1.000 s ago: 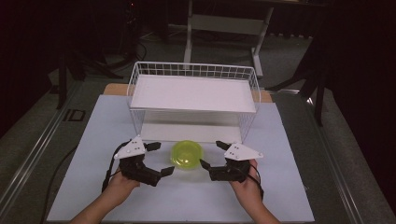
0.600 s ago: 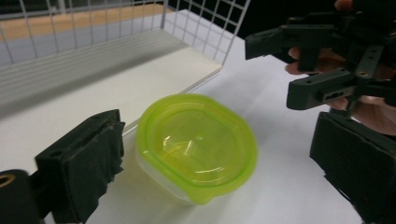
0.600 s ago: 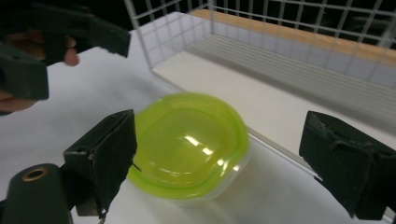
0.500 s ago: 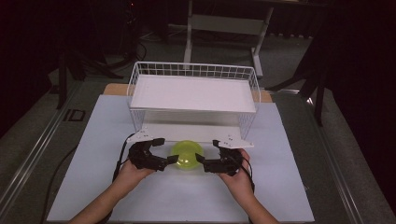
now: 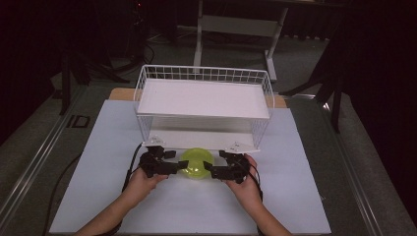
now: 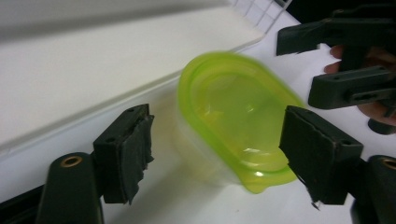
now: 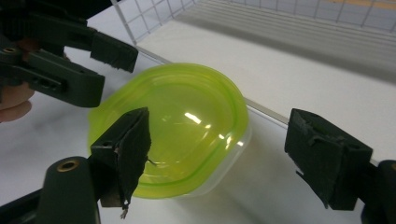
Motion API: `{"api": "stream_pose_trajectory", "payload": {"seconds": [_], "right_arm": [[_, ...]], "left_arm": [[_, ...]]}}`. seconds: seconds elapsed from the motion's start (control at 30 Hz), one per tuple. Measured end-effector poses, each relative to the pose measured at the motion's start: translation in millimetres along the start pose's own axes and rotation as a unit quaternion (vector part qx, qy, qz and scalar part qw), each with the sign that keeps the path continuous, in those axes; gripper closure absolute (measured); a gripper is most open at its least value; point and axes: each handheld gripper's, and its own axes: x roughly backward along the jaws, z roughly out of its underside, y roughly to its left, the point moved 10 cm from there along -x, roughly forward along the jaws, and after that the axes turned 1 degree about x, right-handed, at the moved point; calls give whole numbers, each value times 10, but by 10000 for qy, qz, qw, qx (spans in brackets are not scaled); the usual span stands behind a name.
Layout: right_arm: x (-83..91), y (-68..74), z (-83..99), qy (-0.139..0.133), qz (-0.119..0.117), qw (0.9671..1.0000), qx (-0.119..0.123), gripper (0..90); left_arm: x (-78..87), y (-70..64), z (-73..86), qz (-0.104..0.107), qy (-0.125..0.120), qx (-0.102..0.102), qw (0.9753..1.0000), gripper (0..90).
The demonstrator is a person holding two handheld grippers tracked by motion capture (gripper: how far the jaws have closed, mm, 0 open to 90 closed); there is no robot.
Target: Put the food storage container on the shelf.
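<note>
Bench (image 5: 98, 196) space in front of the person is covered by a white sheet, and on it a white wire rack (image 5: 204, 105) with a flat white upper shelf and a lower shelf is seen standing at the far side. A yellow-green bowl (image 5: 195, 162), translucent and shallow, is set on the sheet just in front of the rack's lower shelf, close against its front edge. The left hand-held gripper (image 5: 183, 166) is held at the bowl's left side and the right hand-held gripper (image 5: 209, 171) at its right side; both are seen with jaws spread apart and nothing clamped between them. In the left gripper view the bowl (image 6: 236, 119) is framed between the two black jaws, blurred at its rim, with the right hand-held gripper (image 6: 299, 63) seen beyond it, well up in the corner. In the right gripper view the bowl (image 7: 180, 123) lies partly behind the near jaw, and the left hand-held gripper (image 7: 100, 67) is seen past it, near the rim. The rack's lower shelf edge stands directly behind the bowl in both gripper views. Whether any jaw pad touches the bowl cannot be told. The part of the bowl's rim behind the near jaw is hidden in the right gripper view. Beyond the bench, a pale frame (image 5: 236, 24) on the dark floor is made out only dimly.
</note>
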Motion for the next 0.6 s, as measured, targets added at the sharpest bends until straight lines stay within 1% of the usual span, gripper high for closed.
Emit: {"api": "stream_pose_trajectory", "payload": {"seconds": [0.03,0.07,0.13,0.17,0.2,0.27,0.3,0.33,0.37,0.4,0.43,0.47,0.5,0.53,0.6], "right_arm": [[-14,4,11,26,-27,10000,-23,228],[-21,0,20,38,-1,10000,-12,233],[-36,11,44,112,-28,9999,-23,248],[-40,6,50,113,8,9999,-14,250],[-48,11,63,155,-24,9999,-27,270],[-56,10,77,193,-34,9998,-22,274],[-65,8,88,211,-25,9998,-5,276],[-82,8,113,255,-49,9997,3,289],[-81,8,116,252,-56,9997,-27,290],[-82,10,119,254,-80,9996,-42,301],[-81,16,122,258,-139,9995,-72,333],[-81,16,122,258,-139,9995,-72,333],[-78,27,125,262,-195,9994,-96,362],[-76,54,126,291,-259,9992,-107,380],[-64,61,126,324,-226,9992,-59,398]], "left_arm": [[-13,2,16,45,44,49,10000,287],[-27,6,29,71,70,92,9999,298],[-58,10,59,89,129,178,9997,314],[-71,9,73,80,151,207,9996,321],[-86,2,87,105,167,226,9995,334],[-101,-4,103,126,202,234,9994,365],[-113,-28,118,185,210,253,9993,365],[-111,-45,113,237,178,272,9992,414],[-104,-58,110,266,167,243,9992,463],[-100,-67,110,228,173,214,9994,500],[-99,-81,111,251,171,222,9993,515],[-99,-81,111,251,171,222,9993,550],[-92,-100,113,242,181,177,9994,550],[-89,-108,116,244,212,173,9993,575],[-78,-121,126,203,248,91,9994,584]]}}
